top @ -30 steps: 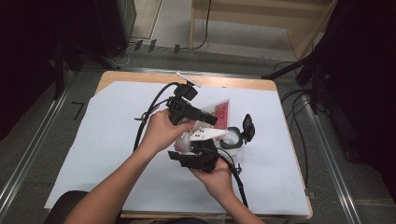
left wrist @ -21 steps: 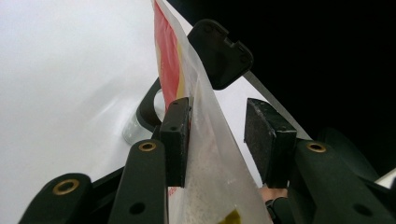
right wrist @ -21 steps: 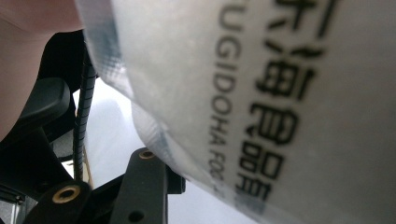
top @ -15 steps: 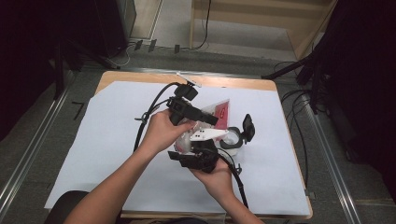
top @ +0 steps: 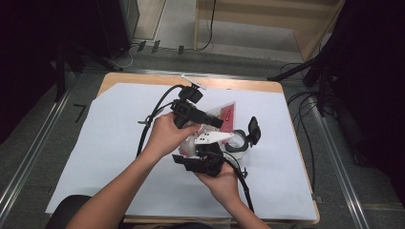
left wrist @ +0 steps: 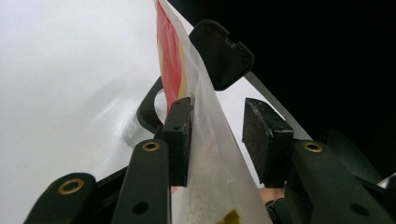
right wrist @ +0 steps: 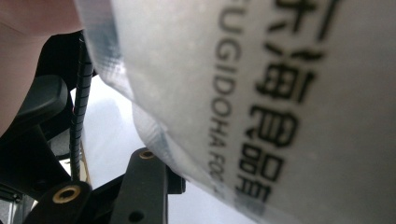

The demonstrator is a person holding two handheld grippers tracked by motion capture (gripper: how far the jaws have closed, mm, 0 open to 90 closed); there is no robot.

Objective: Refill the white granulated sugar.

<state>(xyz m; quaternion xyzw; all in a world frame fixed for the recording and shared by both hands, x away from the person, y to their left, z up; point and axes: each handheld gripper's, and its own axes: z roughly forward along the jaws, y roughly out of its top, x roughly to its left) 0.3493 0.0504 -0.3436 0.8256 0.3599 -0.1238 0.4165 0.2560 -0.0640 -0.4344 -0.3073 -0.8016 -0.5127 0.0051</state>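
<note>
1. Nearest the person, the right gripper sits on the near side of the small clear glass jar. It has not shifted over the past second. The pouch covers its jaws, so I cannot tell whether they pinch it.
2. Resting on that gripper, beside the jar's near left, is the translucent plastic pouch with red print and white grains inside. It is lifted off the white paper sheet and looks unchanged.
3. Left of the jar, the left gripper is equally steady. Its jaws stand partly apart with the pouch's upper edge between them. One pad lies against the film and the other shows a gap, so no firm pinch.
4. Beyond the pouch, the jar stands upright with its black hinged lid swung open on the far right.
5. Judging by this pause, the pouch is merely being positioned, and nothing is going into the jar yet.
</note>
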